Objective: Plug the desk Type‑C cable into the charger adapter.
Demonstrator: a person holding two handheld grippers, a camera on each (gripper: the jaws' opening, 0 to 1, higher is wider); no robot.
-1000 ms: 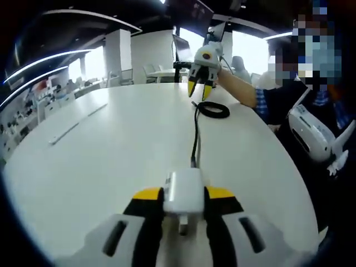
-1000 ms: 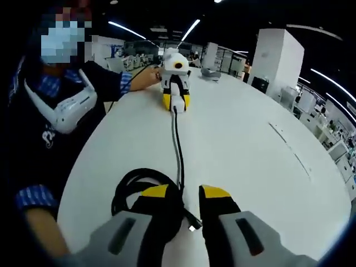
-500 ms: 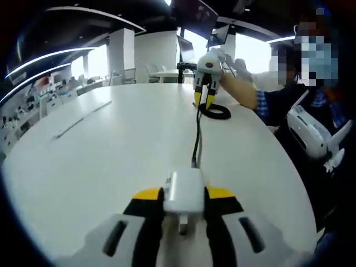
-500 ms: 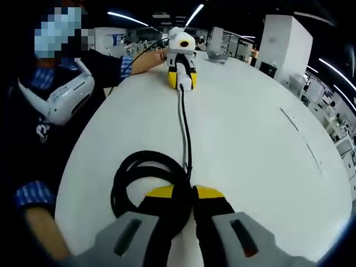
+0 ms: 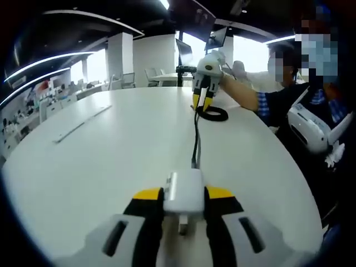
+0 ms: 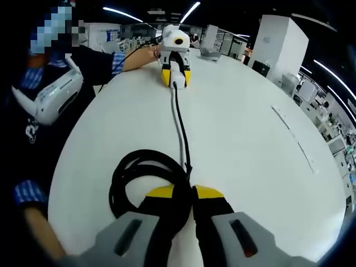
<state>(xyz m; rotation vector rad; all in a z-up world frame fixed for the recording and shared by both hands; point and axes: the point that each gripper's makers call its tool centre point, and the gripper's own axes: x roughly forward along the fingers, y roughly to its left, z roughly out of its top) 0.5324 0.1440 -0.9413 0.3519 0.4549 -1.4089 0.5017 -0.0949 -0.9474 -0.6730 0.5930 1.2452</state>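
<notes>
Left gripper (image 5: 183, 196) clamps charger (image 5: 184, 192); cable (image 6: 179, 119) runs straight away to right gripper (image 6: 192, 192), pinched on its coil. Table (image 5: 111, 150) open leftward.

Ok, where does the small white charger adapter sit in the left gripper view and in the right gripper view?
Left gripper view: the small white charger adapter sits low centre, clamped between the left gripper jaws.
Right gripper view: the adapter is far up, centre-left, held in the left gripper.
Shared landmark: the black Type-C cable running from the adapter to its coil by the right gripper.
</notes>
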